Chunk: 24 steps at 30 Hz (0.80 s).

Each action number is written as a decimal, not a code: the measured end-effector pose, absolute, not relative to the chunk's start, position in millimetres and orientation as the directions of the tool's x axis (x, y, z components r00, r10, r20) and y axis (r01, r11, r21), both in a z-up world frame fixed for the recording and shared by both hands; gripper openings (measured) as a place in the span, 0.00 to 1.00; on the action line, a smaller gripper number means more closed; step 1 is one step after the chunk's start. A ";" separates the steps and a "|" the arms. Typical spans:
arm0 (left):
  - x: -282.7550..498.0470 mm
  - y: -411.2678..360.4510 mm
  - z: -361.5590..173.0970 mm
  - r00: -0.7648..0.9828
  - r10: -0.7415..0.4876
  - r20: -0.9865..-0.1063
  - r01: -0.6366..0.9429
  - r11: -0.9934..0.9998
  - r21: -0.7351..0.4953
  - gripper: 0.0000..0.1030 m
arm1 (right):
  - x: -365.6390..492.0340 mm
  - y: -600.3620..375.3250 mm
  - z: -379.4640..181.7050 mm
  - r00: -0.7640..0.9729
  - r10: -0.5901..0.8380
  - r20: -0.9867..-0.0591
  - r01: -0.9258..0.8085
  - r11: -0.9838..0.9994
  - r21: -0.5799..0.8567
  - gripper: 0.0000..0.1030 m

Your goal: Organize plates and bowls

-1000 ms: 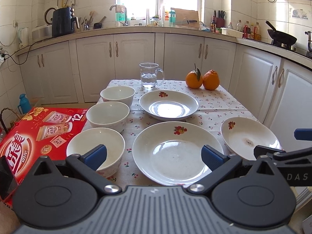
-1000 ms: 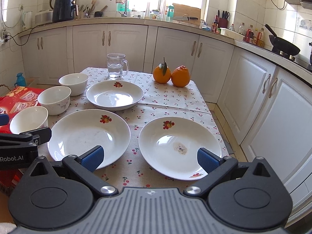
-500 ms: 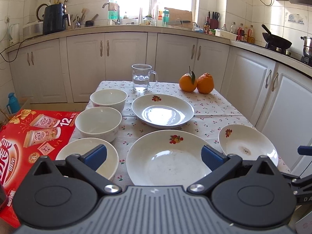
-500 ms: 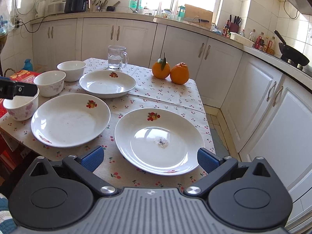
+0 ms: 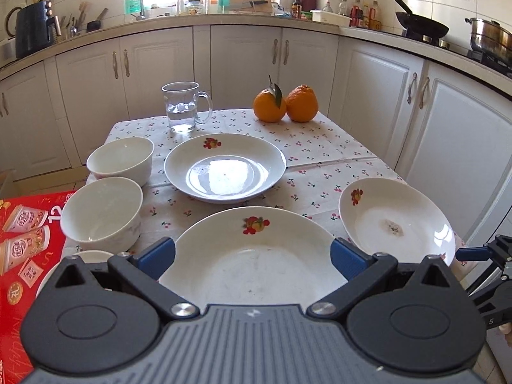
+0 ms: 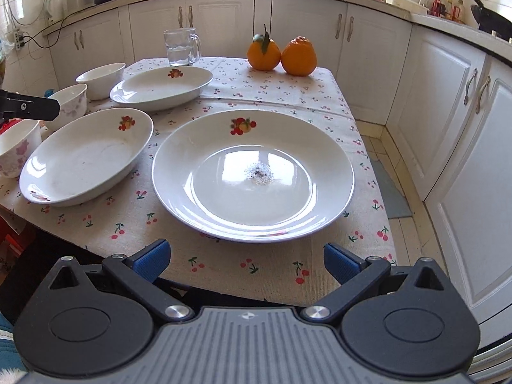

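Note:
Three white plates with fruit prints lie on the cherry-print tablecloth: a near plate, a far plate and a right plate with a small stain. Three white bowls stand in a row at the left: far, middle, and near one mostly hidden. My left gripper is open over the near plate's front part. My right gripper is open just before the stained plate, above the table's front edge. The left gripper's finger shows at the left.
A glass mug of water and two oranges stand at the table's far end. A red carton sits left of the table. White cabinets run behind and to the right.
Both grippers have moved forward and lower toward the table. The left now hovers over the near plate; the right has closed in on the stained plate. Both stay open.

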<state>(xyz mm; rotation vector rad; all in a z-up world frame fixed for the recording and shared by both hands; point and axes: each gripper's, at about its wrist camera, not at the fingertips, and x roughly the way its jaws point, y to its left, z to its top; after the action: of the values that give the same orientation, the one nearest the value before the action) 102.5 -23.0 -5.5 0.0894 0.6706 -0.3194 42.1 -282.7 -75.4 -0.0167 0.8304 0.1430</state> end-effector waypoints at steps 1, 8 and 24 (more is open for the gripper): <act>106.3 -26.8 -5.6 0.732 -0.264 -0.628 0.330 0.944 -0.012 0.99 | 44.6 -284.6 -78.6 0.660 0.126 -0.741 -0.134 0.990 0.049 1.00; 129.3 -59.0 -8.7 0.669 -0.315 -0.673 0.434 0.901 0.010 0.99 | 57.6 -292.8 -90.0 0.646 0.161 -0.746 -0.174 0.983 0.061 1.00; 183.6 -144.4 -33.2 0.409 -0.427 -0.807 0.668 0.742 -0.054 0.99 | 54.2 -310.1 -98.2 0.690 0.268 -0.673 -0.303 0.950 0.067 1.00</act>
<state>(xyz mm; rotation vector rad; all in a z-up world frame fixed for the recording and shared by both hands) 183.6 -144.4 -33.2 0.2969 0.9162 -0.7028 54.2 -310.1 -98.2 -0.0508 0.7440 0.3195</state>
